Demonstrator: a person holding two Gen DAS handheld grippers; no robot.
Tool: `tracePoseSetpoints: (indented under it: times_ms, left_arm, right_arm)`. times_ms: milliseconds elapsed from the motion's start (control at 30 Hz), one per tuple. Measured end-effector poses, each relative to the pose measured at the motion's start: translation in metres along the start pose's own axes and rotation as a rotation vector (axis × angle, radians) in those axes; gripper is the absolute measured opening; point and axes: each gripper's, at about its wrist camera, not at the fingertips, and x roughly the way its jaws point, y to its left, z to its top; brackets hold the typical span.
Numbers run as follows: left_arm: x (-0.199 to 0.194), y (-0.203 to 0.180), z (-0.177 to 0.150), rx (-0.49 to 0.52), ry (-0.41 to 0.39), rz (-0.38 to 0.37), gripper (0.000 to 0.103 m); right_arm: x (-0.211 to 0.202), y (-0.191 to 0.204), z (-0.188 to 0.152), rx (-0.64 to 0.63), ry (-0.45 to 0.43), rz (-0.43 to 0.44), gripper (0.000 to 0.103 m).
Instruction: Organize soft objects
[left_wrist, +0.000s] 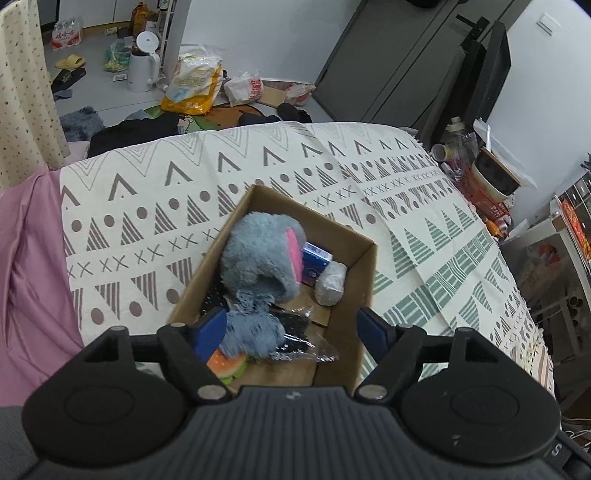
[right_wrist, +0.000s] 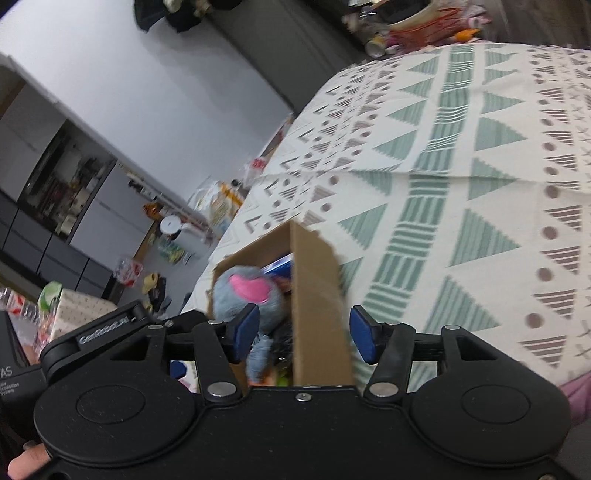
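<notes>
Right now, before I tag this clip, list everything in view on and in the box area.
cardboard box: 1, brown, open, on the patterned cloth
plush toy: 1, grey with pink patch, inside the box
small carton: 1, blue, inside, beside the plush
wrapped lump: 1, silvery grey, inside by the right wall
burger toy: 1, orange and green, near corner of the box
clear wrapper: 1, black contents, box floor
patterned cloth: 1, cream, grey and green
left gripper: open, over the box
right gripper: open, straddling the box wall

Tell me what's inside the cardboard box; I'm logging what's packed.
Inside the cardboard box: grey plush toy, blue carton, silvery wrapped ball, clear plastic packet, burger toy. Anything beneath the plush is hidden.
</notes>
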Motion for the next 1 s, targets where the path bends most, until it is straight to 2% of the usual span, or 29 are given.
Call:
tracePoseSetpoints:
  times_ms: [300,367,500,567,633,700,933,1000]
  left_arm:
    - [-0.001,-0.024,-0.011,0.036,0.007,-0.004,0.076]
    - [-0.002,-0.028,-0.014,0.046,0.008,-0.004,0.076]
    - [-0.004,-0.039,-0.020,0.104,0.025,-0.013,0.077]
    - [-0.005,-0.044,-0.023,0.138,0.037,-0.001,0.083]
    - [-0.008,-0.048,-0.027,0.161,0.032,0.002,0.085]
    - [-0.011,-0.052,-0.031,0.189,0.027,0.005,0.086]
    - [-0.030,-0.062,-0.042,0.250,0.013,0.016,0.089]
    - [-0.037,-0.065,-0.045,0.265,-0.001,0.018,0.094]
  right_arm:
    - [-0.025,-0.032,0.012,0.043,-0.043,-0.022,0.070]
    - [-0.030,-0.036,0.013,0.042,-0.052,-0.025,0.081]
    - [-0.042,-0.040,0.013,0.014,-0.082,-0.035,0.091]
    - [-0.047,-0.041,0.015,-0.005,-0.097,-0.056,0.099]
    - [-0.054,-0.040,0.014,-0.035,-0.115,-0.094,0.103]
    - [-0.060,-0.039,0.014,-0.069,-0.129,-0.117,0.103]
    - [-0.082,-0.041,0.010,-0.106,-0.144,-0.118,0.103]
    - [-0.089,-0.041,0.009,-0.115,-0.154,-0.124,0.103]
